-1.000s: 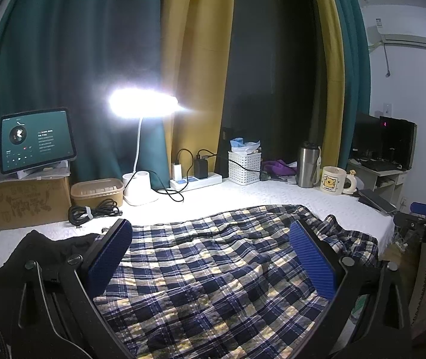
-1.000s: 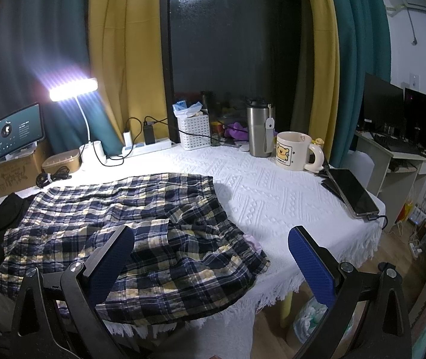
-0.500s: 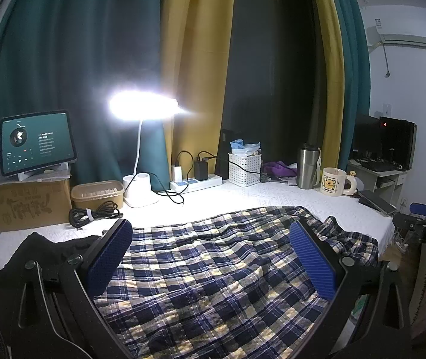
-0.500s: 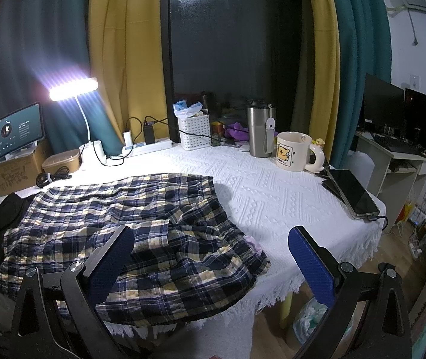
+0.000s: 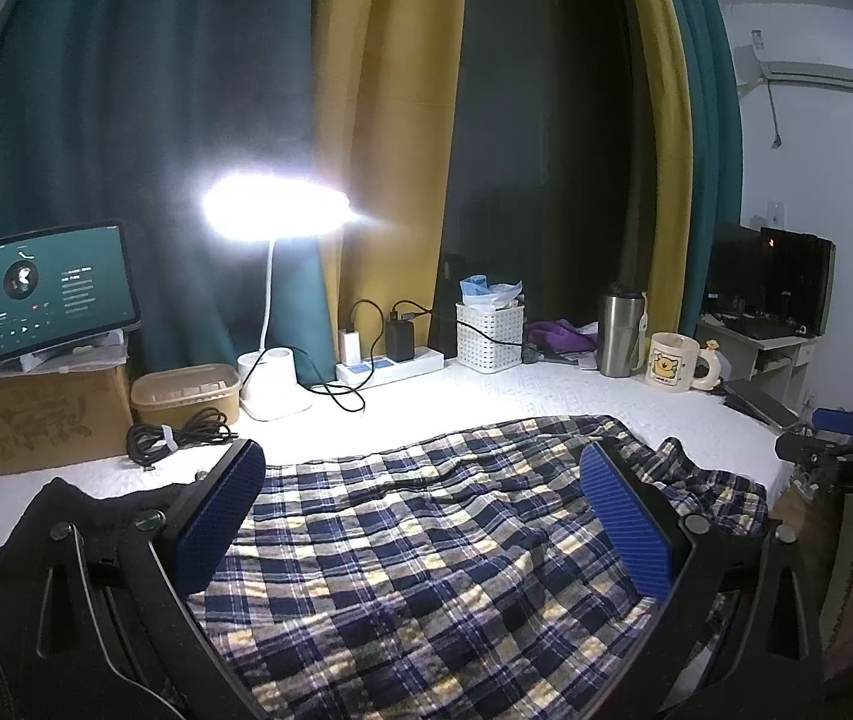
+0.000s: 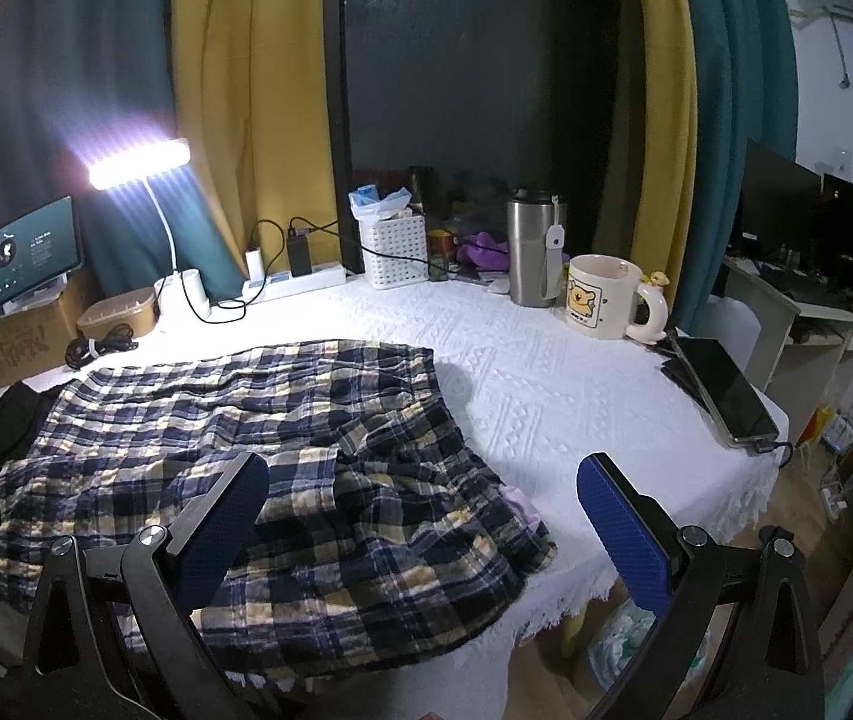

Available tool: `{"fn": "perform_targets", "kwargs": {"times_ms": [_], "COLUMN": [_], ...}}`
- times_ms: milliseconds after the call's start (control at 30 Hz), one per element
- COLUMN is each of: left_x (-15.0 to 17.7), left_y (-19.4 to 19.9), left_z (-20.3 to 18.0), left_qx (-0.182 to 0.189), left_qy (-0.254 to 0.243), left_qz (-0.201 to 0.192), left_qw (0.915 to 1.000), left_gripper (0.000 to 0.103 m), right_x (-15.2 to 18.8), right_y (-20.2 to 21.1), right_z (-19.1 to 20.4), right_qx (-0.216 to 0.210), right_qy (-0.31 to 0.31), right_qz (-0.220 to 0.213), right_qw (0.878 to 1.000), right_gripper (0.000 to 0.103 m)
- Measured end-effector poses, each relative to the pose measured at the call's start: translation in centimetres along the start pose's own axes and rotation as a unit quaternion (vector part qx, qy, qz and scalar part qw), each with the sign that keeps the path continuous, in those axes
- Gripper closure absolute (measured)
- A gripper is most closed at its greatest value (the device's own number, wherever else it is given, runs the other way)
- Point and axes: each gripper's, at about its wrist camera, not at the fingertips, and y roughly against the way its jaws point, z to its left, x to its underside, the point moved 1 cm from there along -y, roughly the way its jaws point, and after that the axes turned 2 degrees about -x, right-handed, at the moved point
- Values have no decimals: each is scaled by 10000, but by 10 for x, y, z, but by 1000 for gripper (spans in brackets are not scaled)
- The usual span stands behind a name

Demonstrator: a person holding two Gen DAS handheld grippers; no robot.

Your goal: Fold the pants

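Observation:
Navy, white and yellow plaid pants [image 5: 426,540] lie spread and rumpled on the white tablecloth [image 5: 486,396]. In the right wrist view the pants [image 6: 282,444] cover the left half of the table, their right end bunched near the front edge. My left gripper [image 5: 423,510] is open and empty, hovering over the pants. My right gripper [image 6: 423,516] is open and empty, above the bunched right end of the pants; its right finger [image 6: 624,534] is over the table's front edge.
A lit desk lamp [image 5: 276,216], tablet on a cardboard box [image 5: 57,288], power strip [image 5: 390,363], white basket [image 6: 393,249], steel tumbler [image 6: 531,252] and bear mug [image 6: 603,297] line the back. A dark tablet [image 6: 720,387] lies at the right edge. Black cloth [image 5: 72,510] lies at left.

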Motion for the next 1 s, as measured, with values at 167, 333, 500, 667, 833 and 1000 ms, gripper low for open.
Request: {"fn": "perform_targets", "kwargs": {"times_ms": [167, 333, 500, 667, 833, 1000], "left_x": [-4, -10, -14, -15, -11, -2], "left_y": [-15, -37, -63, -88, -117, -152], "left_z": [7, 16, 28, 47, 73, 108], "left_qx": [-41, -134, -278, -440, -615, -808], "left_qy": [2, -26, -39, -3, 1, 108], "left_qz": [96, 275, 524, 806, 1110, 1524], "left_qw": [9999, 9995, 9982, 9958, 9919, 9849], "left_gripper": [0, 0, 0, 0, 0, 0], "right_x": [-10, -20, -32, -44, -59, -80], "right_y": [-21, -46, -74, -108, -143, -178], "right_z": [0, -1, -4, -9, -16, -30], "right_qx": [-25, -55, -90, -156, -279, -440], "right_qy": [17, 26, 14, 21, 22, 119], "right_qz": [145, 306, 446, 590, 728, 857], "right_qw": [9999, 9995, 9990, 9981, 9970, 9953], "right_gripper": [0, 0, 0, 0, 0, 0]}}
